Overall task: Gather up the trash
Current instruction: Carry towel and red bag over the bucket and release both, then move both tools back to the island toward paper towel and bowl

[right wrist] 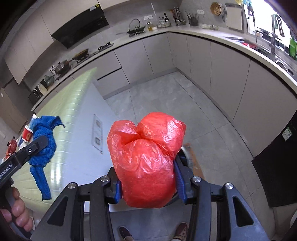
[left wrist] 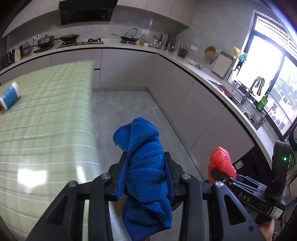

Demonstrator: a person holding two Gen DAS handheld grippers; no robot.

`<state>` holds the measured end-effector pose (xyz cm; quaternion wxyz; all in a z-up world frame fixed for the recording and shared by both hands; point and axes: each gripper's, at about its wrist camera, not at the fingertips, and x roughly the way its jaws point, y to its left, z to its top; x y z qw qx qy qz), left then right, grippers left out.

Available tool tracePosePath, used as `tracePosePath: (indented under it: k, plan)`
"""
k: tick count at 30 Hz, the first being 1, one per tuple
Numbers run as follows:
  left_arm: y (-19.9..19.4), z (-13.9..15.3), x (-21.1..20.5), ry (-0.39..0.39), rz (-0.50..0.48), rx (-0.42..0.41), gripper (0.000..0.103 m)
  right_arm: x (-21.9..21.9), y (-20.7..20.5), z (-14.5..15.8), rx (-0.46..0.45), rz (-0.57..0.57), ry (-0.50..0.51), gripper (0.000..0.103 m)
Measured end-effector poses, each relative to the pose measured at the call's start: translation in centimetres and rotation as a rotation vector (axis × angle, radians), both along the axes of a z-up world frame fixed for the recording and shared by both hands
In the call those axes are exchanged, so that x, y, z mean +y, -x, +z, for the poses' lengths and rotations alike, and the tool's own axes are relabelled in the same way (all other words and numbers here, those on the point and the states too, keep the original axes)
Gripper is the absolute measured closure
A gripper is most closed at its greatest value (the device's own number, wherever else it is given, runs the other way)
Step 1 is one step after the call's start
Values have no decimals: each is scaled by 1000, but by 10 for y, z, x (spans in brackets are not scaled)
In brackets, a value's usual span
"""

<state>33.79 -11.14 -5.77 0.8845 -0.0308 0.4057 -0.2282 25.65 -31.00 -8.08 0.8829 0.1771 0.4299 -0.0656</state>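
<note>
A crumpled blue knitted cloth (left wrist: 146, 163) is clamped in the left gripper (left wrist: 146, 174), frame centre. A bulging red plastic bag (right wrist: 146, 159) is clamped in the right gripper (right wrist: 147, 187). Carrying stage, likely; a bin, not visible, is needed next.

A kitchen with a grey tile floor (left wrist: 130, 103); plain grey cupboards (left wrist: 128, 68) run under a long white counter (left wrist: 187, 64); a black hood (left wrist: 87, 12) hangs above the stove; bright daylight pours through a big window (left wrist: 259, 70).
</note>
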Motion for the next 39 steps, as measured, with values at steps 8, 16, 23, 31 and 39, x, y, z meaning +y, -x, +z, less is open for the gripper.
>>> tracePosePath:
  k: [8, 16, 23, 31, 39]
  plan:
    - [-3, -76, -51, -118, 31, 87, 65, -32, -17, -85, 91, 64, -76, 55]
    - [-9, -126, -54, -193, 95, 141, 65, -29, -46, -152, 170, 145, -113, 47]
    - [-17, -148, -66, -203, 104, 188, 62, -39, -49, -160, 178, 108, -88, 29]
    - [-25, -149, -88, -244, 119, 197, 25, -67, -38, -132, 114, 40, -83, 29]
    - [-27, -120, -82, -227, 143, 155, 24, -72, -32, -118, 113, -4, -56, 29]
